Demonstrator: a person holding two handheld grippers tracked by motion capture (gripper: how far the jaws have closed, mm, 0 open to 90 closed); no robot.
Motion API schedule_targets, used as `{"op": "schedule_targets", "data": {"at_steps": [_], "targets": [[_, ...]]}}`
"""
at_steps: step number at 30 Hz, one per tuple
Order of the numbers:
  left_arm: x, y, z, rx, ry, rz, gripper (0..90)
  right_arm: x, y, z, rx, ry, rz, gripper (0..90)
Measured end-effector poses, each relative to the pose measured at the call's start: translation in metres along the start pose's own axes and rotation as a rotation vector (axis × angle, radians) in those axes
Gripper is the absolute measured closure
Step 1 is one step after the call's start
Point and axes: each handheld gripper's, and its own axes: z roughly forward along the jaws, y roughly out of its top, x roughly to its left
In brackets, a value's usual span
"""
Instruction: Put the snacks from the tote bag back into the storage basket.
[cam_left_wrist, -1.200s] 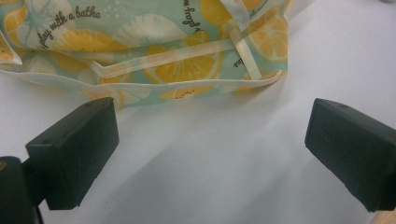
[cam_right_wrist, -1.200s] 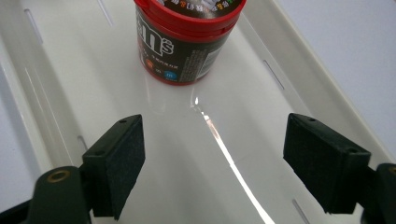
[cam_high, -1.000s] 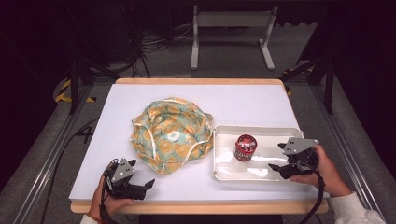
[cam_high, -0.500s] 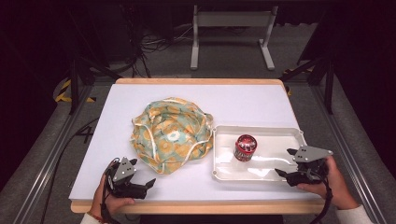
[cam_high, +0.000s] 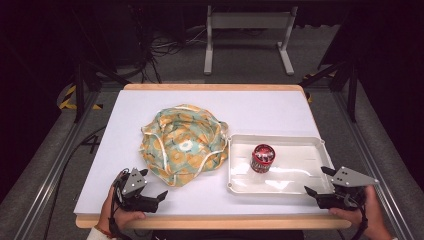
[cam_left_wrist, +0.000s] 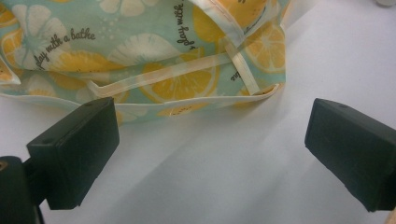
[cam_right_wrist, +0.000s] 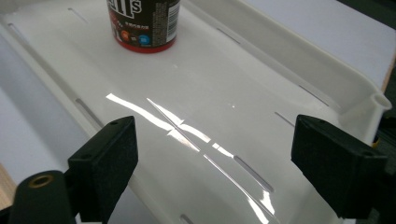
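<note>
The red can (cam_high: 262, 157) stands upright inside the white tray (cam_high: 280, 186), clear for pickup. The right gripper (cam_high: 321, 189) sits at the tray's near-right corner, its 2 jaws just opening, nothing between them. The left gripper (cam_high: 152, 191) (jaws apart, empty) waits left of the tray beside the cloth bag (cam_high: 182, 142).

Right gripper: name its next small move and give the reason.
Probably draw the right gripper clear of the white tray. Its jaws have just been opening with nothing between them, and the red can stands upright in the tray, apart from them, so the placing looks done.
</note>
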Motion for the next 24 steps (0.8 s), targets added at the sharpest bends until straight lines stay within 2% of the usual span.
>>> {"op": "schedule_targets", "data": {"at_steps": [2, 3, 6, 10, 12, 15, 24], "targets": [[0.001, 0.0, 0.001, -0.003, -0.002, 0.003, 3.7, -0.001, -0.005, -0.003, -0.02, 0.011, 0.03, 14.5], [0.001, 0.0, 0.001, -0.003, -0.002, 0.003, 3.7, -0.001, -0.005, -0.003, -0.02, 0.011, 0.03, 14.5], [0.001, 0.001, 0.001, -0.003, -0.004, -0.001, 3.7, -0.002, -0.013, -0.007, -0.045, -0.025, 0.059, 13.4], [0.001, 0.001, 0.001, -0.003, -0.005, 0.0, 3.8, -0.002, -0.019, -0.012, -0.083, -0.025, 0.074, 11.8], [0.001, 0.001, 0.001, -0.004, -0.006, 0.0, 3.7, -0.002, -0.022, -0.015, -0.107, -0.052, 0.087, 10.0], [0.001, 0.001, 0.002, -0.004, -0.007, -0.003, 3.7, -0.003, -0.025, -0.016, -0.128, -0.066, 0.104, 8.0], [0.001, 0.001, 0.003, -0.001, -0.006, 0.003, 3.7, -0.001, -0.025, -0.015, -0.126, -0.071, 0.103, 7.4]]}}
